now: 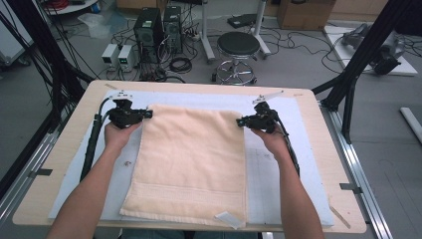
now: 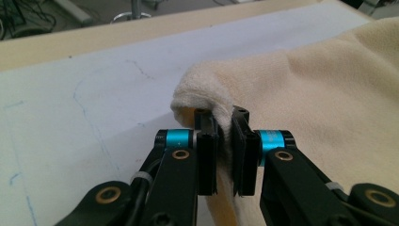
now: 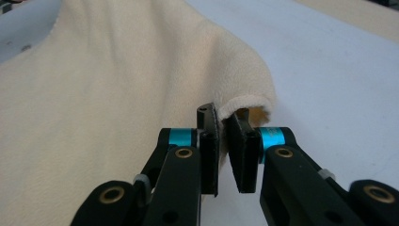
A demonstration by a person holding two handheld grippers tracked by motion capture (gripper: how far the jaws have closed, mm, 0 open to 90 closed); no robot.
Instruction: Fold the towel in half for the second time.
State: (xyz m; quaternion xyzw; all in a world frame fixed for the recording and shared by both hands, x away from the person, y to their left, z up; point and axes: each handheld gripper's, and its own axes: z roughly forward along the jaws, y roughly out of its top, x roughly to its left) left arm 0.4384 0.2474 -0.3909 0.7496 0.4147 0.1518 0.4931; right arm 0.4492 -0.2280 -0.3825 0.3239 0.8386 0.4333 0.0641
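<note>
A cream towel (image 1: 191, 159) lies spread lengthwise on the white mat (image 1: 278, 164), its near edge at the table's front. My left gripper (image 1: 148, 114) is shut on the towel's far left corner (image 2: 202, 94), the cloth pinched between its black pads and bulging above them. At the far right corner (image 3: 244, 89), my right gripper (image 1: 240, 121) is likewise shut on the towel (image 3: 117, 103), with the folded edge caught between its pads. Both corners are raised a little off the mat. Each gripper is held by a hand coming from the front.
The mat covers most of the wooden table (image 1: 69, 139). A small white tag (image 1: 229, 219) lies at the towel's near right corner. Beyond the table stand a black stool (image 1: 238, 47), computer cases (image 1: 149, 30) and many floor cables.
</note>
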